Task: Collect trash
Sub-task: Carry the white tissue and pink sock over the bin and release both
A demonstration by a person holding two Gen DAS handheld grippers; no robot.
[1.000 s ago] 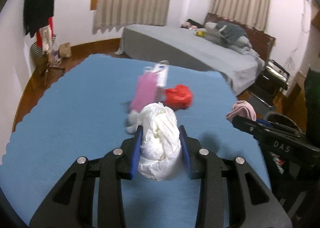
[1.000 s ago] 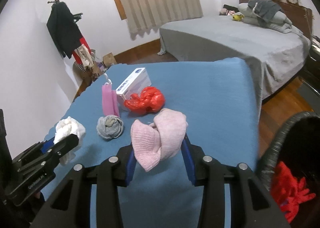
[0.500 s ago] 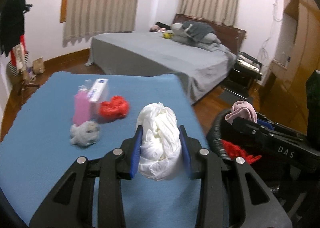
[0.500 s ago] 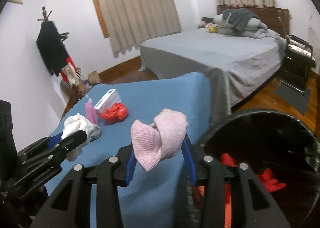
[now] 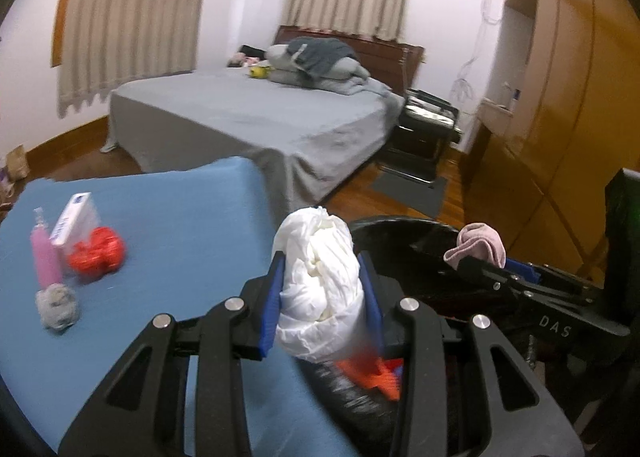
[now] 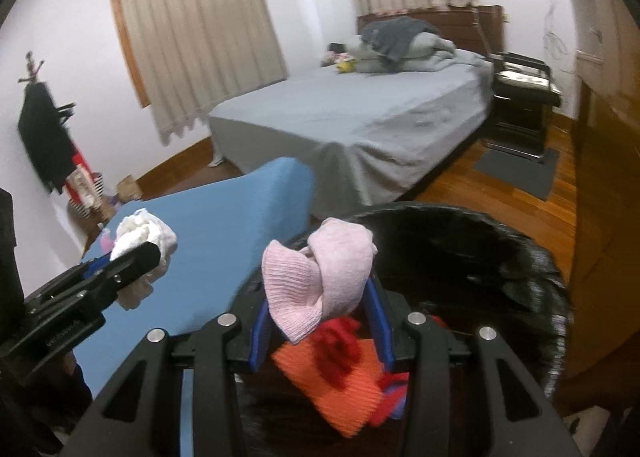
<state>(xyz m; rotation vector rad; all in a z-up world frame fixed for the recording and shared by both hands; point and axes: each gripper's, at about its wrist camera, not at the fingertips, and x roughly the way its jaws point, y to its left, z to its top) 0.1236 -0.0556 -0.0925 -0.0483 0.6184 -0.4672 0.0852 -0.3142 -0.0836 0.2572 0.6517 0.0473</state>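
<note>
Crumpled white wad point(image 5: 318, 289) and pink knit bundle point(image 6: 320, 277), clamped above black bin point(image 6: 480, 241).

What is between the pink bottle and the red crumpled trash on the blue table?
In the left wrist view, a white box stands between the pink bottle and the red trash.

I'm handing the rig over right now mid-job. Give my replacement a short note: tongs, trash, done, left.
Left tongs: shut on the white wad, at the black bin's near rim.
Right tongs: shut on the pink cloth, over the bin.
Done: red and orange scraps are in the bin.
Left: drop both; then the grey ball, red wad, pink bottle and white box on the blue table.
</note>
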